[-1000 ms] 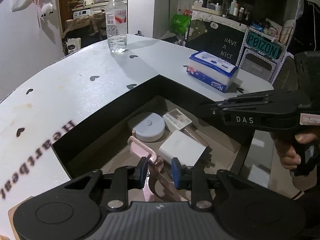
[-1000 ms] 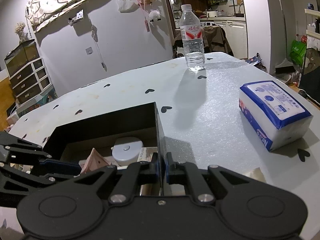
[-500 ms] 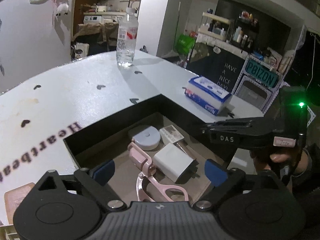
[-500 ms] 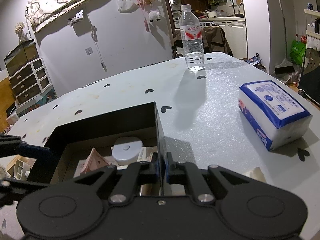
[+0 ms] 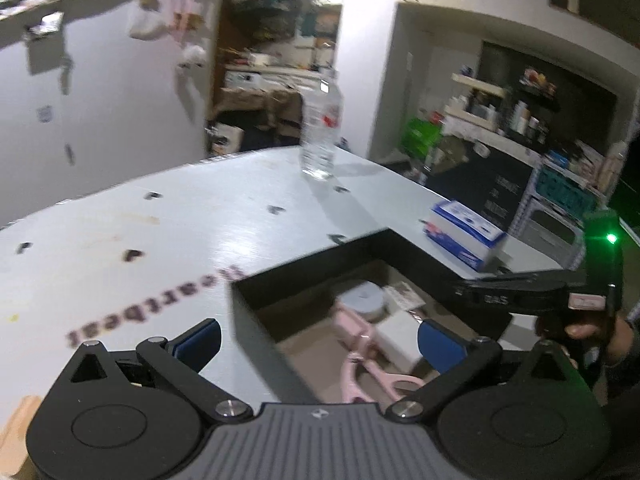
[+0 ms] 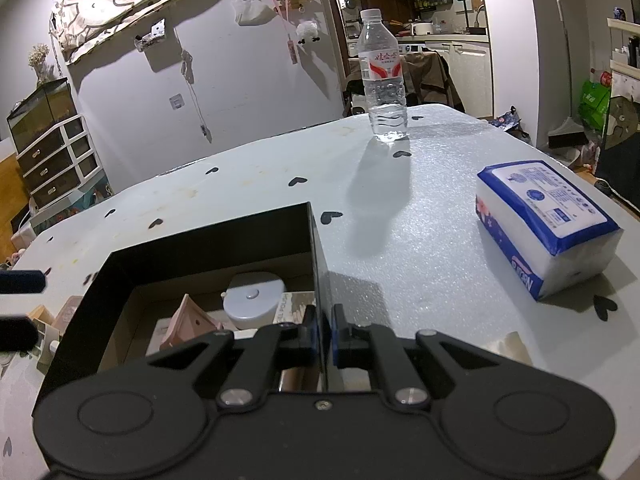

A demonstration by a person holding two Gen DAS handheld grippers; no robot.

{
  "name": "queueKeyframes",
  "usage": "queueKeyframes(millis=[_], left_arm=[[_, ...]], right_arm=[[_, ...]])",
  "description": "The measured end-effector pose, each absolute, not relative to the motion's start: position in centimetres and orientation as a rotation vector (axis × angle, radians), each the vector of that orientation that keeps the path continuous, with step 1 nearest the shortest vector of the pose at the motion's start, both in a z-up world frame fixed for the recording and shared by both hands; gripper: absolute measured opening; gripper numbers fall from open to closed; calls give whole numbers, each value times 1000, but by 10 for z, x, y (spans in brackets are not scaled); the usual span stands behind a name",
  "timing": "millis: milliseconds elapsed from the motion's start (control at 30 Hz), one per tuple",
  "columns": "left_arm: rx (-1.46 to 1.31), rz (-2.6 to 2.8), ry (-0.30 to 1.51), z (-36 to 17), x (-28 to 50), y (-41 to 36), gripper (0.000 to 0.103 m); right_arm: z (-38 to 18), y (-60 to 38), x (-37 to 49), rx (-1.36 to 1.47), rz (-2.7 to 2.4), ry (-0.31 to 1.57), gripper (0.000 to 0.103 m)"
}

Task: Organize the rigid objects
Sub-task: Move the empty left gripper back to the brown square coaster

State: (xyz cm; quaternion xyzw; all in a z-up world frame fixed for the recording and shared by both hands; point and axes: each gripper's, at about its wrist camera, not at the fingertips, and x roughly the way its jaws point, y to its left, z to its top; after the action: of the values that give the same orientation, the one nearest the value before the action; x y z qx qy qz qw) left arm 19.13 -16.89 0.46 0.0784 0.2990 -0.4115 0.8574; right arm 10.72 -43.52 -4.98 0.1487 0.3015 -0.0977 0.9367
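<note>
- So far, the black box (image 6: 208,248) on the table (image 6: 420,232) holds several rigid things: a pink tool (image 5: 360,344), a round white case (image 6: 253,300), a white block (image 5: 396,336) and a small printed packet (image 5: 404,294).
- That much of the sorting looks done; all four lie on the box floor, close together.
- The pink tool sits near the box's near side, touching or just beside the white block; blur hides which.
- The left gripper (image 5: 318,340) hangs above the box's near corner, its jaws having just swung wide apart, with nothing between the pads.
- The right gripper (image 6: 322,334) is pressed together on the box's right wall, apparently steadying it.
- Left outside the box: a water bottle (image 6: 382,76) upright at the far edge and a tissue pack (image 6: 548,224) to the right, well apart from each other.
- Small items show at the table's left edge in the right wrist view, too cut off to name.
- Whether those belong in the box is a guess; if so, some packing is left.
</note>
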Motion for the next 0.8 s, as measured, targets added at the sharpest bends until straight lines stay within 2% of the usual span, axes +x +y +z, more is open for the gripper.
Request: queueKeyframes(millis=[167, 400, 800], left_arm=[[115, -730, 613, 3, 199, -139, 103], [12, -554, 682, -16, 220, -102, 103], [101, -458, 808, -53, 275, -104, 103]], right_arm=[[-50, -435, 107, 304, -200, 616, 7], [-51, -435, 107, 304, -200, 618, 7], [-52, -434, 107, 299, -207, 625, 8]])
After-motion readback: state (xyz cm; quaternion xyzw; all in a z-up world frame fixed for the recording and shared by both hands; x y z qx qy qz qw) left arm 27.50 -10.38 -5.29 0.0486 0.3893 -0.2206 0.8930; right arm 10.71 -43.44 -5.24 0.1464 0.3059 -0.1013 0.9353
